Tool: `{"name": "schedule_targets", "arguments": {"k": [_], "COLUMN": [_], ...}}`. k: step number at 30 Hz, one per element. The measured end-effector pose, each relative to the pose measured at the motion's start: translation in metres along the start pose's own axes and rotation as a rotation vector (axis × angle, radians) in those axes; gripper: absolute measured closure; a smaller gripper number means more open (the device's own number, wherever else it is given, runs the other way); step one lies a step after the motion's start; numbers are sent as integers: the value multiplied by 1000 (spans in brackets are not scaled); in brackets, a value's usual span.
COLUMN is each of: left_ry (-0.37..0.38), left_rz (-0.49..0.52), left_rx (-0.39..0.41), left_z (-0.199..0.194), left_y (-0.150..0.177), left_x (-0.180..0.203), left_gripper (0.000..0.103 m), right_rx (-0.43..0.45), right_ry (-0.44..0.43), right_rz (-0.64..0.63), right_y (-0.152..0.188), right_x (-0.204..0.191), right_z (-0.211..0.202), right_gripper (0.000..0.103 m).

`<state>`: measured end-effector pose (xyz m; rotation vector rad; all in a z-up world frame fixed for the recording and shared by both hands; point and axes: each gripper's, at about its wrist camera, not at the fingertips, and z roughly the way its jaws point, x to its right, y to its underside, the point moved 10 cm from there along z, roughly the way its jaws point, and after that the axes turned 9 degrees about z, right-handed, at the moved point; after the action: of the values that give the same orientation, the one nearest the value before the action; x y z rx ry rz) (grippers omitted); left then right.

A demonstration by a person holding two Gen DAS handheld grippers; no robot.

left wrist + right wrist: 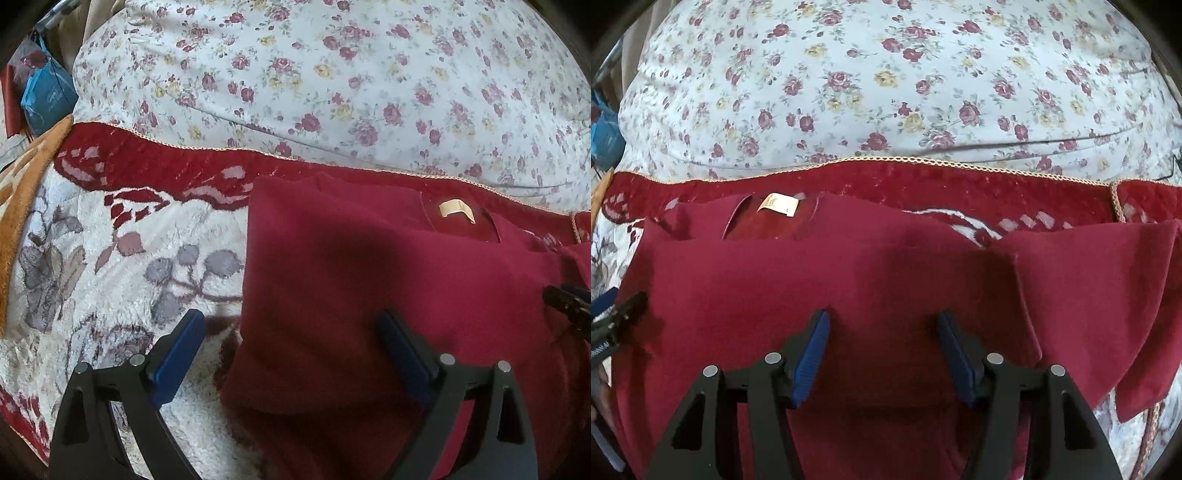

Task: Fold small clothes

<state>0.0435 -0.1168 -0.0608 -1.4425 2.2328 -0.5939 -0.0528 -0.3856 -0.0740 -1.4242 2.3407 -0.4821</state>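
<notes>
The red shirt point(820, 280) lies flat on the blanket point(110, 236) near its far red edge, collar and tag point(777, 204) toward that edge, one sleeve point(1108, 295) spread to the right. The left claw point(291, 328) hangs open over the shirt's left edge; the right claw point(882, 325) hangs open over its middle, empty. A floral quilt point(886, 74) lies beyond the blanket.

The blanket point(122, 236) left of the red garment point(369, 280) lies bare; the floral pillow point(886, 92) rises as a barrier behind it.
</notes>
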Motion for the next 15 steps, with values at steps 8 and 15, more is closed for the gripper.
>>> {"name": "schedule_targets", "arguments": {"k": [8, 15], "left_ry": [-24, -3], "left_rz": [31, 37], "left_rx": [18, 44], "left_z": [-9, -24], "left_y": [-2, -2], "left_x": [3, 7], "left_gripper": [9, 9], "right_rx": [-6, 7], "right_ry": [-9, 15], "right_rz": [0, -11], "right_y": [15, 20], "right_x": [-4, -7], "right_z": [-12, -18], "right_gripper": [31, 27]}}
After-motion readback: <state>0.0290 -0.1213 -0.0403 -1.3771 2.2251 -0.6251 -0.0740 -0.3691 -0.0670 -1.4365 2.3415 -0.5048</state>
